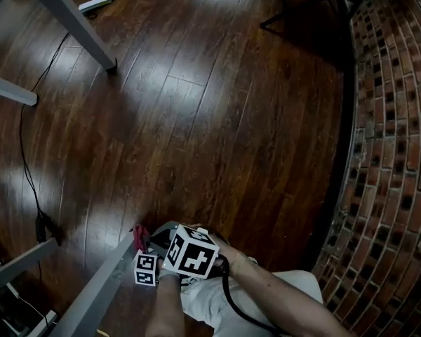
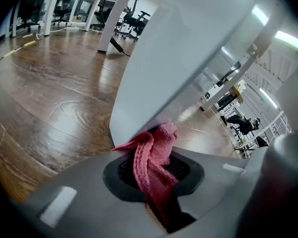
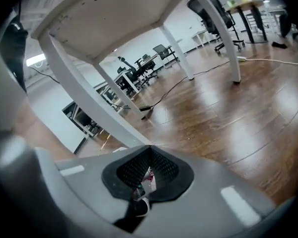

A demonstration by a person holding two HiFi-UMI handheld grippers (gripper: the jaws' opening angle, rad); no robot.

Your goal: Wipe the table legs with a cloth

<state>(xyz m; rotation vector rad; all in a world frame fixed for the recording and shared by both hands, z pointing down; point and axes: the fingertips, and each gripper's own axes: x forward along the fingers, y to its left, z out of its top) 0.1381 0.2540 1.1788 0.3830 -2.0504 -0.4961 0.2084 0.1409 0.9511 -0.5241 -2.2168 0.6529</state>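
Note:
My left gripper (image 2: 154, 171) is shut on a pink cloth (image 2: 158, 145), and the bunched cloth presses against a broad white table leg (image 2: 188, 58) just ahead of the jaws. In the head view the cloth (image 1: 139, 236) shows as a small pink tuft beside the slanting grey table leg (image 1: 91, 295), low at the bottom left, with the left gripper (image 1: 144, 253) right behind it. My right gripper (image 3: 148, 168) is shut with nothing gripped; its marker cube sits next to the left one in the head view (image 1: 170, 232). A white leg (image 3: 89, 103) crosses ahead of it.
Dark wooden floor (image 1: 217, 132) spreads all around. More grey table legs (image 1: 70, 20) stand at the upper left, with a power strip (image 1: 97, 3) and a black cable (image 1: 27, 167) on the floor. A curved brick wall (image 1: 400, 153) closes the right side. A black stand base (image 1: 316, 5) is far ahead.

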